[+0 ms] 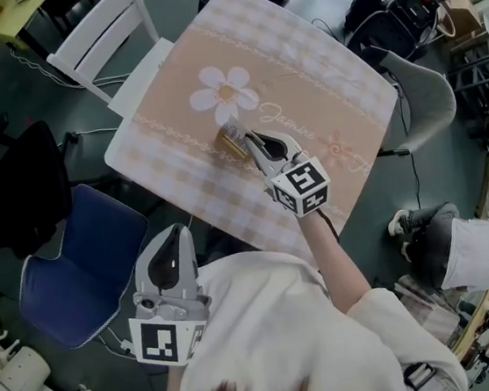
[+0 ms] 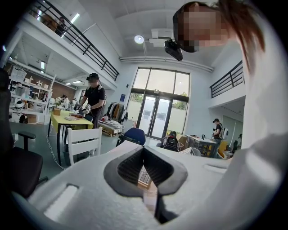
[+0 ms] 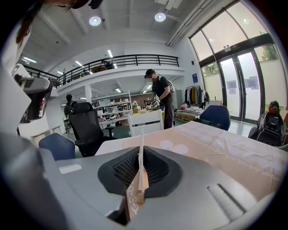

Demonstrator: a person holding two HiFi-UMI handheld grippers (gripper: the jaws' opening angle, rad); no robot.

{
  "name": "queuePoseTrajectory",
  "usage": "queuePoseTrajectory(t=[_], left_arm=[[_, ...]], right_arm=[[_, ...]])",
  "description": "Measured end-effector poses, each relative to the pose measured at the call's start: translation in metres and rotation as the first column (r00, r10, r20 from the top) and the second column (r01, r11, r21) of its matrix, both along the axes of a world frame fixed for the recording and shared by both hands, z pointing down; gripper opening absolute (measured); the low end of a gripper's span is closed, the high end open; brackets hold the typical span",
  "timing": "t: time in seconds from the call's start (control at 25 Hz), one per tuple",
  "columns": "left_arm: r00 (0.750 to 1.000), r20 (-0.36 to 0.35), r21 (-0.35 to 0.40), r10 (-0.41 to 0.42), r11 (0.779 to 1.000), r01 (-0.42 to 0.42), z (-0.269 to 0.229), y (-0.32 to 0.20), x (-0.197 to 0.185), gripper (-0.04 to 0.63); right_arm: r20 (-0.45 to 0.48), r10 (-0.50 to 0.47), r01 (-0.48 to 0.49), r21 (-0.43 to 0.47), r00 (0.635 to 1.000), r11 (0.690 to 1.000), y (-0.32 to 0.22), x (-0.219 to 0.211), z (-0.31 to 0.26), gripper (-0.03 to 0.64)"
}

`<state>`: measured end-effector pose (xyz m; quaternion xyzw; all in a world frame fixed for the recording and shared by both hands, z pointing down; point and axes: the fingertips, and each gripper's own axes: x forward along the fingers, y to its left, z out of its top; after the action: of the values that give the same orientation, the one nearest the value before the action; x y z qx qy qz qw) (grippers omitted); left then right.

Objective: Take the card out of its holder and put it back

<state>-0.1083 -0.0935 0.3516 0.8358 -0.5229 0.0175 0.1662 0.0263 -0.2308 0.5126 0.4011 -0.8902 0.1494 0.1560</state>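
Observation:
On the floral tablecloth (image 1: 301, 77) a small tan card holder (image 1: 232, 138) stands in front of the daisy print. My right gripper (image 1: 250, 136) reaches over the table with its tips right at the holder. In the right gripper view the right gripper (image 3: 140, 156) is shut on a thin pale card (image 3: 142, 139), seen edge-on and upright, with a tan printed piece (image 3: 132, 197) below it. My left gripper (image 1: 176, 231) hangs off the table's near edge, close to my body. In its own view the left gripper (image 2: 144, 149) has its pads together with nothing between them.
A white wooden chair (image 1: 105, 35) stands at the table's far left corner and a blue chair (image 1: 71, 256) at the near left. At the right are a grey chair (image 1: 426, 92) and a seated person (image 1: 464, 252). Bags and cables lie beyond the table.

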Motion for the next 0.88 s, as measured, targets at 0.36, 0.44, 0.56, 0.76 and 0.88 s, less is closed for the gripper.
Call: queuePoseTrajectory(t=[0.36, 0.44, 0.56, 0.76, 0.88], left_arm=[[1.0, -0.002, 0.003, -0.001, 1.0, 0.001, -0.0005, -0.0006, -0.0007, 0.0], [1.0, -0.002, 0.005, -0.001, 1.0, 0.001, -0.0004, -0.0003, -0.0008, 0.0], [1.0, -0.004, 0.005, 0.003, 1.0, -0.003, 0.0, 0.0006, 0.0, 0.0], [1.0, -0.006, 0.008, 0.011, 1.0, -0.011, -0.0015, -0.0001, 0.0033, 0.0], [1.0, -0.004, 0.009, 0.012, 1.0, -0.012, -0.0011, -0.0006, 0.0042, 0.0]], right_arm=[[-0.006, -0.003, 0.003, -0.009, 1.0, 1.0, -0.0015, -0.0009, 0.0066, 0.018], [-0.002, -0.002, 0.002, -0.008, 1.0, 1.0, -0.0018, -0.0004, 0.007, 0.018], [0.008, 0.001, -0.001, -0.006, 1.0, 1.0, -0.0022, 0.0, 0.007, 0.018], [0.014, -0.003, 0.003, -0.006, 1.0, 1.0, -0.0025, 0.0006, 0.0064, 0.018], [0.019, 0.0, 0.0, -0.006, 1.0, 1.0, -0.003, 0.0015, 0.0076, 0.017]])
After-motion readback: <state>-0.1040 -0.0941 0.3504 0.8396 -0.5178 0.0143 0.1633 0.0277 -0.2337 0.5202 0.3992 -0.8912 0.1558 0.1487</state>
